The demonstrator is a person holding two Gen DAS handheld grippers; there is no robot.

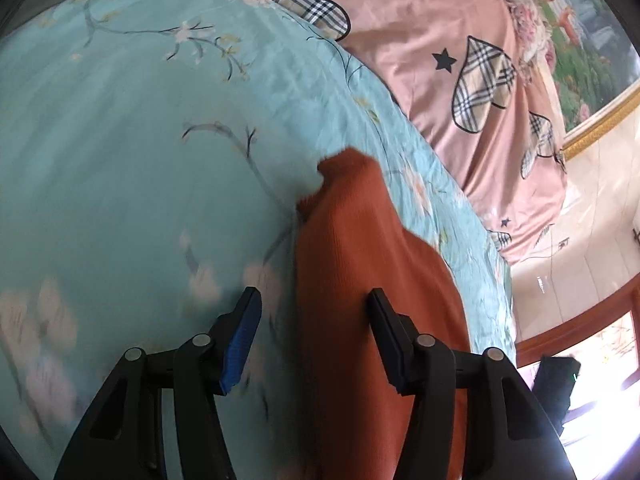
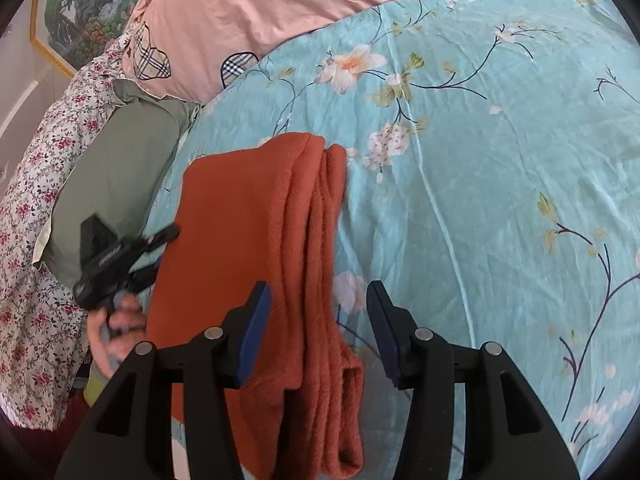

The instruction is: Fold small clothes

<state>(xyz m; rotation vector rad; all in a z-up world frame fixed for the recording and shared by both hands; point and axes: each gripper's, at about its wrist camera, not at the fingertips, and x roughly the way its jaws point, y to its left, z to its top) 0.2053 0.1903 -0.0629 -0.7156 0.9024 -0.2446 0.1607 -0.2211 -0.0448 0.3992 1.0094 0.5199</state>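
Two folds at least appear to have been made already in the rust-orange knitted garment (image 2: pixel 256 264): in the right wrist view it is seen as a long narrow strip, several layers stacked along its right edge, laid on the turquoise floral bedspread (image 2: pixel 480 184) with its far end towards the pink pillowcase printed with plaid hearts and stars (image 2: pixel 224 12). The step in hand is judged to be the pause between folds, with the lengthwise folding done and the crosswise fold not yet made. For the next move, one end of the strip would probably need to be gripped through all its layers at both corners and carried over onto the other end, the edges being kept aligned so that the stacked layers are not dragged apart.

The right gripper (image 2: pixel 318 300) is held wide open above the near part of the strip; nothing is grasped, and whether its blue-padded fingers touch the knit cannot be told. The left gripper (image 1: pixel 314 304) is likewise spread wide and empty, poised over the garment's left edge where it meets the bedspread; its view is blurred. In the right wrist view the left gripper is seen beside the strip's left edge, near a sage-green pillow (image 2: pixel 116 176), held in the person's hand (image 2: pixel 114 332).
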